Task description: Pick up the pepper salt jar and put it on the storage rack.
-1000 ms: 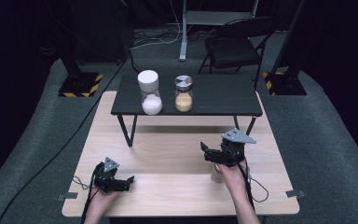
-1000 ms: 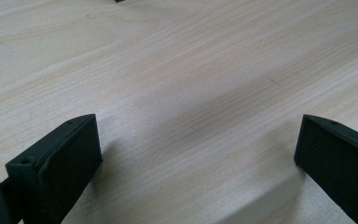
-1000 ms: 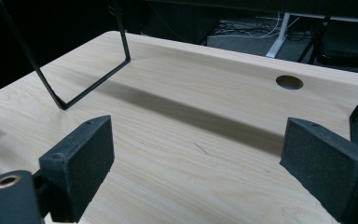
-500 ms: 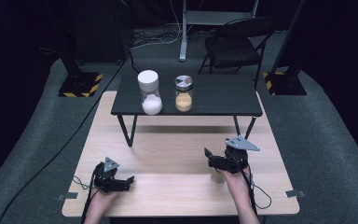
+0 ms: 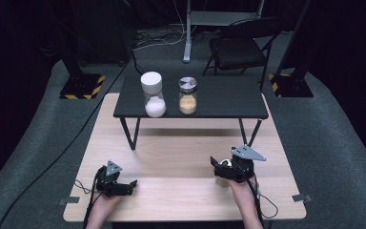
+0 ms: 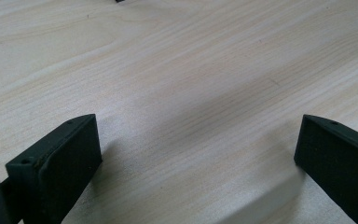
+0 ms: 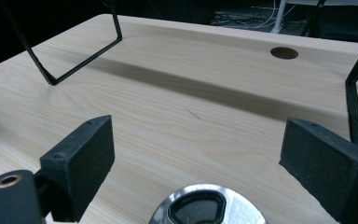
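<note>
Wooden desk [image 5: 181,162] bare under both tongs; left tongs [image 5: 132,183] and right tongs [image 5: 213,165] spread wide, empty. White-capped jar [image 5: 153,94] and metal-capped jar [image 5: 188,96] stand untouched on black riser shelf [image 5: 228,102], well ahead. Nothing grasped yet.

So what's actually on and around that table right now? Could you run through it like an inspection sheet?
Surface: pale wooden table, with a small black table standing on it.
Job's things: white-lidded jar of white grains and metal-lidded jar of orange grains, upright, apart, on the black table.
Clutter: nothing seen.
Grippers: left gripper open, low on the wood; right gripper open, holding nothing.
Cables: one trails from each gripper; more on the floor.
Surroundings: dark room, folding chair, grey carpet.
</note>
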The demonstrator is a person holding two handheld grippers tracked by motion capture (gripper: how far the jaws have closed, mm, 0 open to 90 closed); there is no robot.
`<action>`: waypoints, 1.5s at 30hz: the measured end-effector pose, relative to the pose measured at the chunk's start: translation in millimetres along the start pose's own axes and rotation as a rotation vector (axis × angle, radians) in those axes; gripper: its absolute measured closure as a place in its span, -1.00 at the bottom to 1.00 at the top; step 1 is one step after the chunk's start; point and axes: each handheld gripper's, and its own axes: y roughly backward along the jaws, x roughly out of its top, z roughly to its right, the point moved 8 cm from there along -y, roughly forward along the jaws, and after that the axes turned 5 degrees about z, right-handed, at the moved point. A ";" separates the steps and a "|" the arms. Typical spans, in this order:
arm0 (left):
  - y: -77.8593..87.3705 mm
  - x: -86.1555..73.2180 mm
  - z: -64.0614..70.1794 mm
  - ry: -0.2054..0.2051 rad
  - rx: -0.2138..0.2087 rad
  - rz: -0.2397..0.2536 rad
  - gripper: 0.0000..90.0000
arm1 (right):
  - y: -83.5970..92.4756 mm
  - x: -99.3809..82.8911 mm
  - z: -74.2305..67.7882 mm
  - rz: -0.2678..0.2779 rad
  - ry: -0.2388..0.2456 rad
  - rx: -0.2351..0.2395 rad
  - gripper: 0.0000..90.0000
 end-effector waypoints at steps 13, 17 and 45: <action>0.1 0.0 0.0 0.000 0.000 -0.001 -1.00 | 0.0 -14.3 0.0 0.002 -0.007 -0.004 -0.80; 0.1 0.0 0.0 -0.001 0.000 -0.001 -1.00 | -0.6 -21.6 -0.2 -0.004 -0.001 -0.005 -0.79; 0.1 0.0 0.0 0.000 0.000 -0.001 -1.00 | -12.0 -61.1 6.9 -0.026 0.011 -0.028 -0.63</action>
